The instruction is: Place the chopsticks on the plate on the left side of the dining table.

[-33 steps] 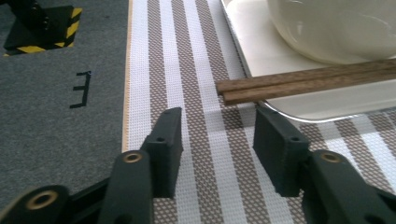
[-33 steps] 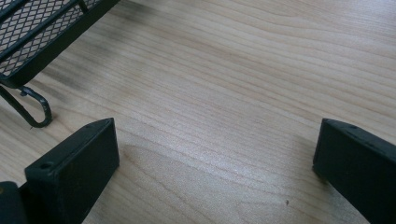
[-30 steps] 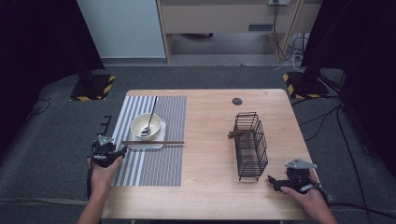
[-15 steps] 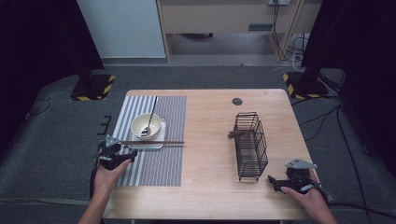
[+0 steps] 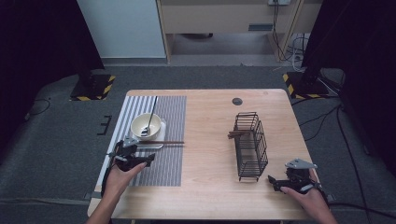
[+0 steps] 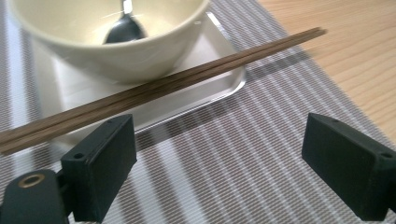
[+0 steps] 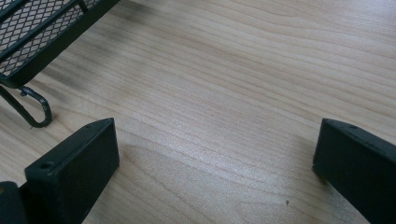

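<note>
A pair of brown chopsticks (image 5: pixel 163 142) (image 6: pixel 177 81) lies across the front edge of a small metal tray (image 6: pixel 219 88). On that tray stands a cream bowl (image 5: pixel 145 126) (image 6: pixel 116 46) with a spoon (image 6: pixel 122 29) in it. My left gripper (image 5: pixel 133 148) (image 6: pixel 217 154) hovers over the striped placemat (image 5: pixel 168 158) just in front of the chopsticks. Its jaws have just been opening and are open, with nothing between them. My right gripper (image 5: pixel 275 181) (image 7: pixel 215 140) rests open on the bare wood near the front right corner, beside the black wire basket (image 5: pixel 250 144) (image 7: pixel 32 37).
A brown stick-like piece (image 5: pixel 237 134) pokes out of the basket's left side. A small dark round insert (image 5: pixel 237 101) sits in the wooden table (image 5: pixel 210 186) near its far edge. Dark floor surrounds the table.
The left gripper has moved right along the placemat from the chopsticks' left end and its jaws have spread. The chopsticks stay on the tray. The right hand has not moved.
</note>
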A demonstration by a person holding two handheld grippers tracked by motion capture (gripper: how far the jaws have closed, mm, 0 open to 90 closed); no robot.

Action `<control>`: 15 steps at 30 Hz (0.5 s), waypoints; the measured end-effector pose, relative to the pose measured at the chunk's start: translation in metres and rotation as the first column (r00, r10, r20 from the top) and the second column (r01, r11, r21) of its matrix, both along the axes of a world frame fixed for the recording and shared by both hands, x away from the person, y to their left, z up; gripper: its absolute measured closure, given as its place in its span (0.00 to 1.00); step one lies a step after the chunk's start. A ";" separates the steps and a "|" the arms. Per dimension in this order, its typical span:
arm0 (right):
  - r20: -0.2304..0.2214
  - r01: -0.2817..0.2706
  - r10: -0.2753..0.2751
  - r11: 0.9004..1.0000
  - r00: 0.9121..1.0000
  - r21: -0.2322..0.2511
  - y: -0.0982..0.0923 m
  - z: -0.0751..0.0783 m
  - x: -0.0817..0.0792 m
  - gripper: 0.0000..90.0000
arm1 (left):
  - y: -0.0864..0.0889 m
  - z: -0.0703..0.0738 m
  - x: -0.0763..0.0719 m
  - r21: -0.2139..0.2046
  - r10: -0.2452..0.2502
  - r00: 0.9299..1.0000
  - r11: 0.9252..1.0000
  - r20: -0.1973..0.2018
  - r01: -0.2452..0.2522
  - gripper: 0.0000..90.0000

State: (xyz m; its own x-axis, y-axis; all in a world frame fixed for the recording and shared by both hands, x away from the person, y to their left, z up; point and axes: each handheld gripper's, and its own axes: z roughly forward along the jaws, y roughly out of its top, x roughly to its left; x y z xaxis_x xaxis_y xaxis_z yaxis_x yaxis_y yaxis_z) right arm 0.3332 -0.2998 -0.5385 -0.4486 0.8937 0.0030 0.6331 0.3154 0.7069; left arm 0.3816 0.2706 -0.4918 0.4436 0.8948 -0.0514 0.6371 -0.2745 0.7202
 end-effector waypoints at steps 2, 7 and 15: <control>0.000 0.000 0.000 1.000 1.000 0.000 0.000 0.000 0.000 0.00 | -0.012 0.002 0.000 0.004 -0.030 1.000 1.000 -0.007 0.030 0.09; 0.000 0.000 0.000 1.000 1.000 0.000 0.000 0.000 0.000 0.00 | -0.031 0.004 0.000 -0.001 -0.077 0.997 0.997 -0.011 0.077 0.08; 0.000 0.000 0.000 1.000 1.000 0.000 0.000 0.000 0.000 0.00 | -0.060 0.003 0.001 0.007 -0.139 0.990 0.990 -0.023 0.140 0.07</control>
